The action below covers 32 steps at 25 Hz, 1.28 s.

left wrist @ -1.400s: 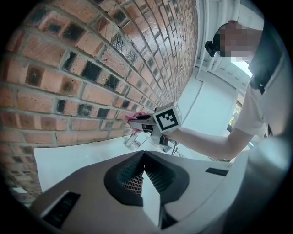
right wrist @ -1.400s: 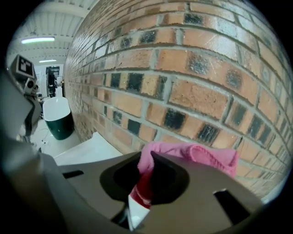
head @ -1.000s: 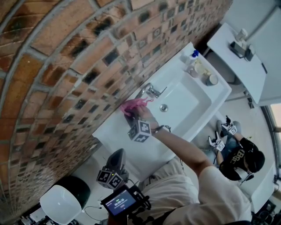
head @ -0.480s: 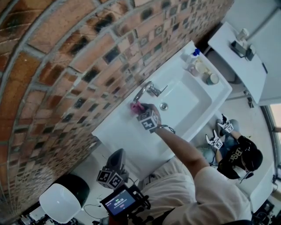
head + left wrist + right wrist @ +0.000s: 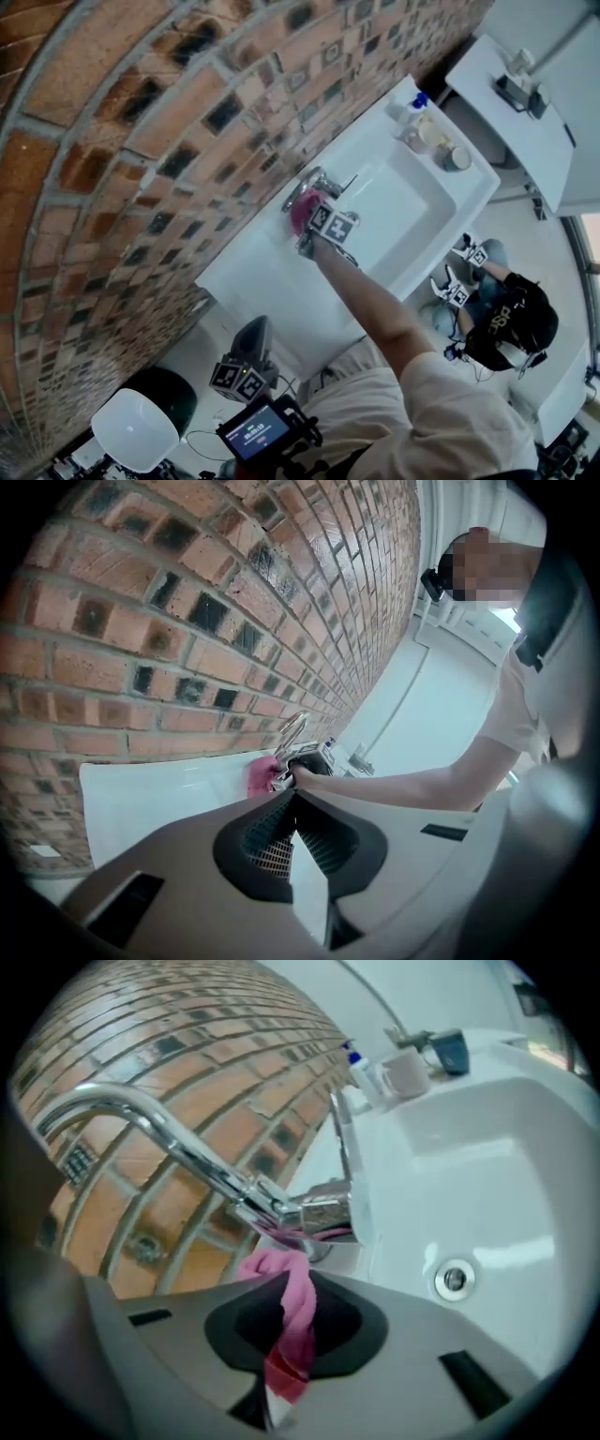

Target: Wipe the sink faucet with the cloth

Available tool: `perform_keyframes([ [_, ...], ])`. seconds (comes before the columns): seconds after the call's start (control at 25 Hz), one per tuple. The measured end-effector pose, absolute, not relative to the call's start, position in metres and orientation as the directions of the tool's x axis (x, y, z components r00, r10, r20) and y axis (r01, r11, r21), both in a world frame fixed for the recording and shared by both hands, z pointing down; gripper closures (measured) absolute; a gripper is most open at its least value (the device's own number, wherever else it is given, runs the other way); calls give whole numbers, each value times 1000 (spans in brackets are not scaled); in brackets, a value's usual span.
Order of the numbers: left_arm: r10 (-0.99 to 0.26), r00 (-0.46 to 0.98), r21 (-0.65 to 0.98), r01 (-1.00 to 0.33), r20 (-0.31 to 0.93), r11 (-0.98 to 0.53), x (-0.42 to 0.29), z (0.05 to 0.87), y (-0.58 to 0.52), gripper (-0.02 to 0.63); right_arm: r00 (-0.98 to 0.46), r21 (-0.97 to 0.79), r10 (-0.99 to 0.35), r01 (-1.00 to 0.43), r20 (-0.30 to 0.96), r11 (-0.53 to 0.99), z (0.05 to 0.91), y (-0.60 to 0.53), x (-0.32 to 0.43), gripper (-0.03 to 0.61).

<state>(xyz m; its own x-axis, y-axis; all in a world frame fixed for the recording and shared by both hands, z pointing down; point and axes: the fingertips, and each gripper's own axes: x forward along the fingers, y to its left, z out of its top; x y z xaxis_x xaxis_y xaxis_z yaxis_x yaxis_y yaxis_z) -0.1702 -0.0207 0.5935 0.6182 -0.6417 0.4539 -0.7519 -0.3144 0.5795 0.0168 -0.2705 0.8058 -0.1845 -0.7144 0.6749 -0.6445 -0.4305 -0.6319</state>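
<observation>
Cloth: a pink cloth, twisted into a rope, is clamped between the jaws of the right gripper. Its loose end bunches at the foot of the faucet, on the sink's back rim by the wall.
Faucet: a chrome faucet with a curved spout that arches out from a body with a thin lever. The pink of the cloth reflects in the underside of the body.
Right gripper: jaws narrow and closed on the cloth. It reaches in over the sink's front edge, with its marker cube just beside the faucet in the head view.
Sink: a white rectangular sink set against the wall. Its basin holds a round metal drain in the floor.
Sink corner: a bottle with a blue cap, a round jar and a pale container between them stand together on the far rim. Their contents cannot be made out.
Left gripper: the left gripper has its jaws pressed together with nothing between them. It is held low, well apart from the sink, and points toward it.
Wall: a brick wall runs behind the sink.
Bench: a white bench beyond the sink carries a small dark device.
Floor: a dark round bin sits at lower left, its inside hidden.
Person: a second person crouches beyond the sink's front.
</observation>
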Motion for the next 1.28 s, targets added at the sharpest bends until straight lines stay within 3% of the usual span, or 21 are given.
perform_keyframes([
  [0.36,-642,615,571,-757,457,-318,-167,589,-29,611,-232,-743,-721,-381,653,-550,821,-287,20,528],
  [0.68,-656,608,582,-755,448,-303,-168,592,-27,611,-321,-910,-864,-280,388,-305,741,-298,17,528],
  [0.92,-658,608,576,-757,445,-309,-167,587,-28,611,-345,-938,-901,-308,264,-157,686,-299,26,528],
  [1.28,-667,597,572,-763,446,-301,-170,587,-20,611,-388,-852,-907,-519,161,71,634,-288,33,528],
])
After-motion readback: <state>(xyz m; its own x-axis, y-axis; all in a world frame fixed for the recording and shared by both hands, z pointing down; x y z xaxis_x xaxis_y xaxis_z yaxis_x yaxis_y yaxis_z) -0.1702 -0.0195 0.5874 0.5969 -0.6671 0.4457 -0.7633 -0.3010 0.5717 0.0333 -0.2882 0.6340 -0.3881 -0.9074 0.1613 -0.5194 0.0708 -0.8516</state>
